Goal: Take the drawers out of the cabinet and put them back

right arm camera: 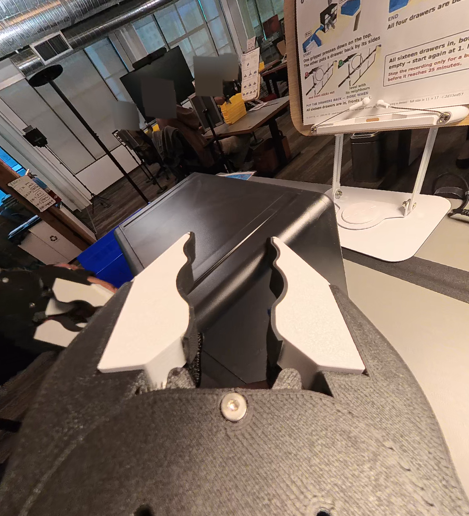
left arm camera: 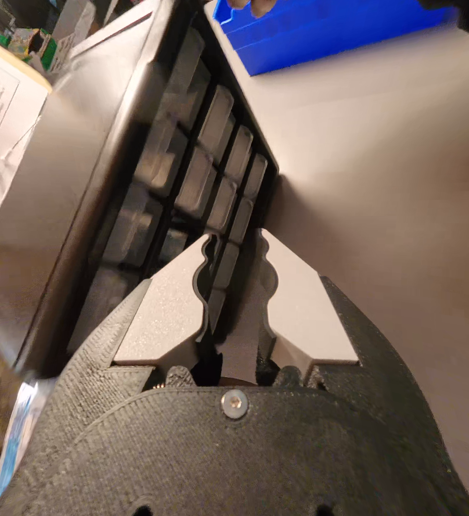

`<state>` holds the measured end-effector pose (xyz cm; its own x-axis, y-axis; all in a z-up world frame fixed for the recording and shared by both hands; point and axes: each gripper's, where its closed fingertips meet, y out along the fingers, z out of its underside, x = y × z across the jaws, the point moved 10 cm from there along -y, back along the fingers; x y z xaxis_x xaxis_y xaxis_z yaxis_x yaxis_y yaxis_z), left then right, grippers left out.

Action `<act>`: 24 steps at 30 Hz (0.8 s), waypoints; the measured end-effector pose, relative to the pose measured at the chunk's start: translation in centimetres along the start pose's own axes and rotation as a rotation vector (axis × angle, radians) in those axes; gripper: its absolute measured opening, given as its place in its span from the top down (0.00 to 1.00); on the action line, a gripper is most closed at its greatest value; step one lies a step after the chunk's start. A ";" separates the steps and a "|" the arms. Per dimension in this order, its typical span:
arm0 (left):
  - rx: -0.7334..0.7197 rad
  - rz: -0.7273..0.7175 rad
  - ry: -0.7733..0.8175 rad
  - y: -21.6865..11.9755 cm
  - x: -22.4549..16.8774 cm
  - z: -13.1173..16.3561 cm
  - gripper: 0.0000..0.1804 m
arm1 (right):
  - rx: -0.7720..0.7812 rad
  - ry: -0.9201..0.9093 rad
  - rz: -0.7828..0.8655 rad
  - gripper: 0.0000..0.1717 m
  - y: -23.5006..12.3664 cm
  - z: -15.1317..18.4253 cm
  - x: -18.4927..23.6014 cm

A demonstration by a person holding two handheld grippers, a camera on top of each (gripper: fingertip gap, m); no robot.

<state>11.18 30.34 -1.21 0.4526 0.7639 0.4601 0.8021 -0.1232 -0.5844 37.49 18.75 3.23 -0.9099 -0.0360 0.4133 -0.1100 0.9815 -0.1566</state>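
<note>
Left gripper (left arm camera: 234, 237) fingers parted, bare; right gripper (right arm camera: 230, 237) fingers wide apart.

A cabinet (right arm camera: 227, 223) is set on a table (right arm camera: 437, 321), with its drawers (left arm camera: 216, 122) seated in rows in its front. A document stand (right arm camera: 381, 223) is placed to its right, and a bin (right arm camera: 102, 259) to its left.

Left gripper (left arm camera: 234, 237) with white fingers parted, nothing between pads. Just ahead: black plastic cabinet (left arm camera: 93, 156) with grid of translucent grey drawers (left arm camera: 197, 178). Blue plastic bin (left arm camera: 325, 36) far ahead-right on grey table (left arm camera: 381, 167).
</note>
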 end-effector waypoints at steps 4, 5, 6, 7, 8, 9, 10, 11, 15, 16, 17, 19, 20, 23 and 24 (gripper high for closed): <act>0.081 -0.069 -0.045 -6.5 2.7 3.1 0.81 | 0.000 0.000 0.000 0.68 0.0 0.0 0.0; 0.117 -0.090 -0.051 -8.3 3.7 4.1 0.80 | 0.000 -0.001 0.001 0.68 0.0 0.0 0.0; 0.167 -0.113 -0.049 -10.1 4.7 5.3 0.79 | 0.000 -0.002 0.001 0.68 0.0 0.0 0.0; 0.230 -0.138 -0.041 -11.9 5.8 6.7 0.78 | 0.000 -0.002 0.001 0.68 0.0 0.0 0.0; 0.302 -0.156 -0.039 -13.5 6.8 8.4 0.78 | 0.000 -0.002 0.002 0.68 0.0 0.0 -0.1; 0.376 -0.157 -0.050 -14.9 7.8 10.3 0.76 | 0.001 -0.003 0.006 0.68 -0.1 0.0 -0.2; 0.452 -0.148 -0.071 -16.0 8.6 12.5 0.75 | 0.002 -0.004 0.009 0.68 -0.1 0.0 -0.2; 0.529 -0.140 -0.092 -16.9 9.2 14.8 0.74 | 0.002 -0.004 0.010 0.68 -0.1 0.0 -0.2; 0.765 -0.068 -0.150 -18.0 9.9 23.7 0.71 | 0.002 -0.007 0.014 0.68 -0.1 0.0 -0.2; 0.797 -0.061 -0.162 -17.8 9.9 25.5 0.70 | 0.002 -0.007 0.015 0.68 -0.1 0.0 -0.2; 0.818 -0.057 -0.178 -17.5 9.9 27.0 0.70 | 0.001 -0.007 0.015 0.68 -0.1 0.0 -0.2; 0.829 -0.061 -0.216 -16.6 10.1 29.4 0.70 | 0.002 -0.008 0.015 0.68 -0.1 0.0 -0.2; 0.824 -0.065 -0.235 -16.2 10.2 30.3 0.70 | 0.002 -0.009 0.015 0.68 -0.1 0.0 -0.2; 0.841 -0.083 -0.263 -14.8 10.5 32.5 0.72 | 0.003 -0.011 0.013 0.68 -0.1 0.0 -0.2; 0.863 -0.089 -0.261 -14.5 10.5 33.2 0.73 | 0.004 -0.012 0.013 0.68 -0.1 0.0 -0.2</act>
<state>-8.60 61.18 -10.05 0.2155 0.8802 0.4230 0.2109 0.3810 -0.9002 37.70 18.67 3.11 -0.9159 -0.0251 0.4007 -0.0993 0.9812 -0.1656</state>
